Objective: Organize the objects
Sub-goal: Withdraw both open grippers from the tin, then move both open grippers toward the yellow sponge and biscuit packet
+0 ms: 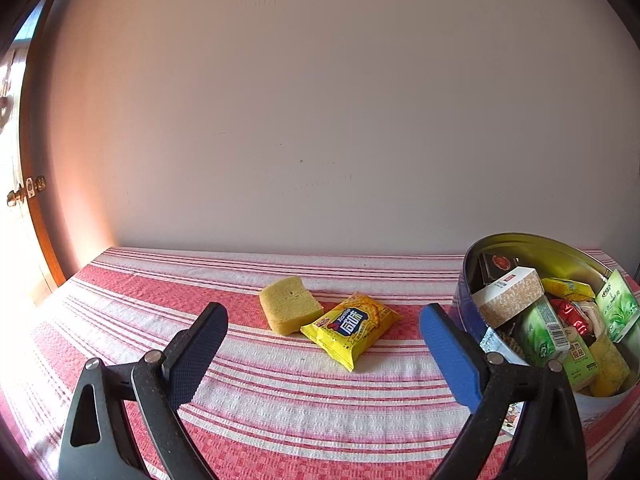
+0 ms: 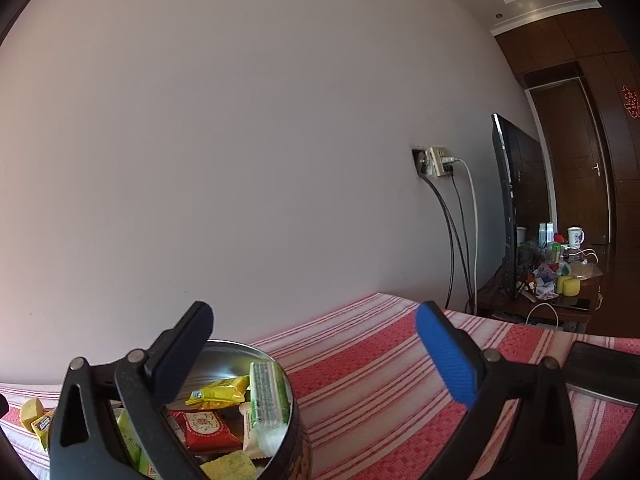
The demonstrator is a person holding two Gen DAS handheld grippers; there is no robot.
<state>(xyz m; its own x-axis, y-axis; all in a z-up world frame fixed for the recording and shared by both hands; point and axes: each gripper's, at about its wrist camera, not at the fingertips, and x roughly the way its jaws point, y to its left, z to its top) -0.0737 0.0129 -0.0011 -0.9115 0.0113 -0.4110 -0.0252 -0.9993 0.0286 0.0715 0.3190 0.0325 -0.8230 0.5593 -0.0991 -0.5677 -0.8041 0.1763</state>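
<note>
Left hand-held gripper: black plastic linkage arms, triangular cut-outs, silver round pivot pins.
Left pads: one dark textured, one bright blue.
Right hand-held gripper: same black frame, silver pins.
Right pads: dark and blue.

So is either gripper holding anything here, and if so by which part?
Nothing is held. The left gripper and right gripper are both open and empty; the sponge and yellow snack packet lie untouched on the cloth.
</note>
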